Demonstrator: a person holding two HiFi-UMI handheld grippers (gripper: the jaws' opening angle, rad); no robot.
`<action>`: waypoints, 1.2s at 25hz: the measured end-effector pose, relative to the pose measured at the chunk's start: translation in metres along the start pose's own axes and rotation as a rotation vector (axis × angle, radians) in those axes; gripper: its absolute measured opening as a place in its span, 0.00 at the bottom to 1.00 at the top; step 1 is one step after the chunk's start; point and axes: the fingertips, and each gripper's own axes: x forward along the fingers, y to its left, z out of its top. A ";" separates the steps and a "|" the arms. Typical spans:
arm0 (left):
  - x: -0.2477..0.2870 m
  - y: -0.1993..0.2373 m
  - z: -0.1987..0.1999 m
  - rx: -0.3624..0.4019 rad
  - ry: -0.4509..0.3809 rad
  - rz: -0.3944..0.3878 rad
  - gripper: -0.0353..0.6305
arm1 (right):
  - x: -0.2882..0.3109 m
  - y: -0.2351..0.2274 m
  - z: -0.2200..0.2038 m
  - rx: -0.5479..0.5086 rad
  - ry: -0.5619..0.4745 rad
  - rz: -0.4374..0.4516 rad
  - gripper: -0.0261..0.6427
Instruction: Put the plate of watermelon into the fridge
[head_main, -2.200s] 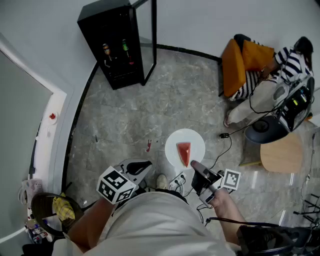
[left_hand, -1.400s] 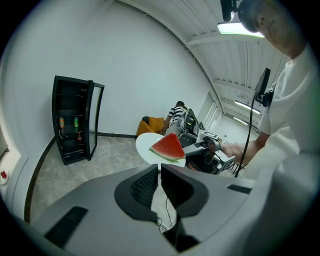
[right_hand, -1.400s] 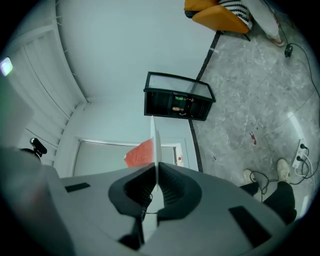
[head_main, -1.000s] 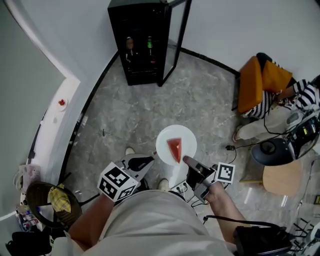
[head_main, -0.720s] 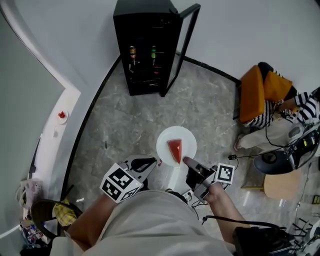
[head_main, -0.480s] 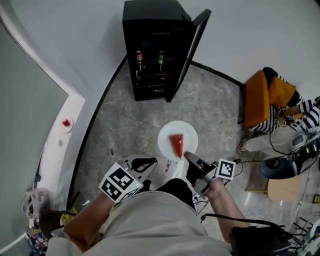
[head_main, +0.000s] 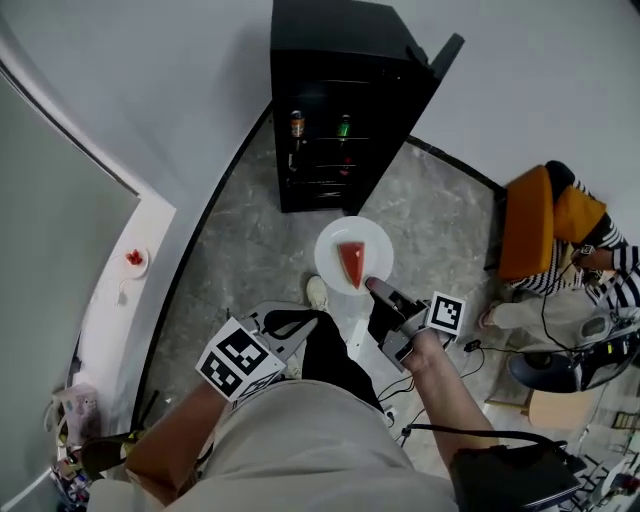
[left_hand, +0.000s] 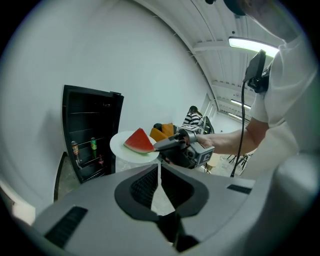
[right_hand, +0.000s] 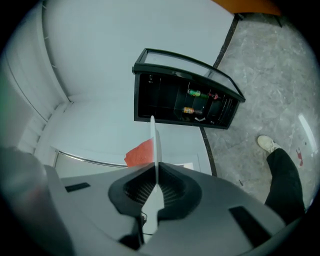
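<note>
A white plate (head_main: 335, 250) carries a red watermelon wedge (head_main: 350, 263). My right gripper (head_main: 378, 291) is shut on the plate's near rim and holds it level above the grey floor. In the right gripper view the plate (right_hand: 155, 140) shows edge-on between the pads of the right gripper (right_hand: 156, 186), with the wedge (right_hand: 140, 152) to its left. The black fridge (head_main: 340, 100) stands just beyond the plate, its door (head_main: 432, 62) swung open to the right. My left gripper (head_main: 298, 322) hangs low on the left, shut and holding nothing. The left gripper view shows the plate (left_hand: 120, 147) and wedge (left_hand: 138, 141).
Bottles (head_main: 297, 125) stand on a fridge shelf. A person in a striped top (head_main: 600, 270) sits by an orange chair (head_main: 530, 225) at the right. A white ledge (head_main: 135, 258) runs along the left wall. Cables (head_main: 470, 345) lie on the floor.
The plate and both grippers have come much nearer the fridge, which now fills the top middle. The right gripper's hold on the plate has not changed.
</note>
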 end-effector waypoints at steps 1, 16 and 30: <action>0.003 0.014 0.008 -0.008 -0.002 0.005 0.10 | 0.015 -0.002 0.013 0.002 0.006 -0.005 0.07; 0.083 0.160 0.118 -0.005 0.031 0.018 0.09 | 0.217 -0.034 0.206 -0.001 0.075 -0.087 0.07; 0.169 0.206 0.137 0.114 0.075 -0.047 0.09 | 0.326 -0.104 0.295 0.037 0.027 -0.112 0.08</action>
